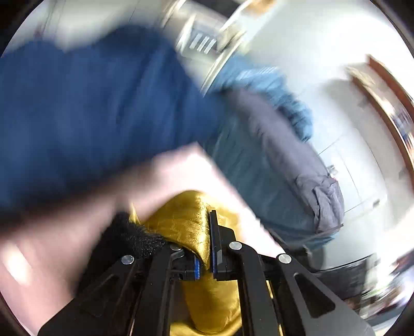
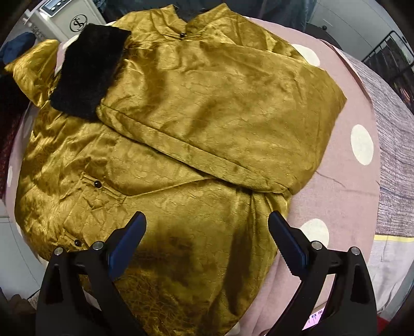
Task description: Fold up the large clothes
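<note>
A large shiny gold garment [image 2: 196,134] with black fur cuffs lies spread on a pink dotted cover [image 2: 346,181]. One sleeve with its black cuff [image 2: 88,69] is folded across the body. My right gripper [image 2: 207,227] is open and empty, just above the garment's near hem. In the blurred left wrist view, my left gripper [image 1: 204,248] is shut on a fold of the gold garment [image 1: 181,219], with a black fur cuff [image 1: 134,237] beside its left finger.
A white appliance [image 2: 72,20] stands beyond the far left edge. A grey blanket [image 2: 396,160] lies at the right. In the left wrist view, a person in blue clothing [image 1: 90,108] and a grey and teal garment [image 1: 279,160] fill the blurred background.
</note>
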{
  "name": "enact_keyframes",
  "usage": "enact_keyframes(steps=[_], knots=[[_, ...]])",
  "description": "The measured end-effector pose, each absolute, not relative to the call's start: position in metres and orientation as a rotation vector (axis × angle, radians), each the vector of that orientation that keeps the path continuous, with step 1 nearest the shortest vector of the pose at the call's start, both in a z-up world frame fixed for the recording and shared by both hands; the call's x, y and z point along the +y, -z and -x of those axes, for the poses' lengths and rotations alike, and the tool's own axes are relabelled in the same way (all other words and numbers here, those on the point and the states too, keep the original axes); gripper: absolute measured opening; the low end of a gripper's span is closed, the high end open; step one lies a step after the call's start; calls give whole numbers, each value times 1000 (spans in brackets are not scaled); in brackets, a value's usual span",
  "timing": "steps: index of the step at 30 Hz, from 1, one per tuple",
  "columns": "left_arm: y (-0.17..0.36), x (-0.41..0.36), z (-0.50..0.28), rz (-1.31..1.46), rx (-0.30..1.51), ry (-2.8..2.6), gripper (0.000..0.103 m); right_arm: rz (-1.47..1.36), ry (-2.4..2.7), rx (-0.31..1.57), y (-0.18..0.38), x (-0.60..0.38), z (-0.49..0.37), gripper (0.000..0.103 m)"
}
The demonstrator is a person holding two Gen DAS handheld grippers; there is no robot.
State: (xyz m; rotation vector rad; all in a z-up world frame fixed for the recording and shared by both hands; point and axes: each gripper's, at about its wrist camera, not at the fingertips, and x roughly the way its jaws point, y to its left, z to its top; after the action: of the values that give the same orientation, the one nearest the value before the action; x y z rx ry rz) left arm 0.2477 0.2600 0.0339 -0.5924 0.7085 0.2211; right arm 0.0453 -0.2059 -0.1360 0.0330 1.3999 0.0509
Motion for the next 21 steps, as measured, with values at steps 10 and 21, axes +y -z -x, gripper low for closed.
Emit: enact_keyframes(steps=[10,21], knots=[[-56,267,-232,487,715,-377,5,-49,-70,1367,128,-196,-40,94],[-59,82,-226,72,746,52,5,-112,7,1359,127,-224,-20,94]])
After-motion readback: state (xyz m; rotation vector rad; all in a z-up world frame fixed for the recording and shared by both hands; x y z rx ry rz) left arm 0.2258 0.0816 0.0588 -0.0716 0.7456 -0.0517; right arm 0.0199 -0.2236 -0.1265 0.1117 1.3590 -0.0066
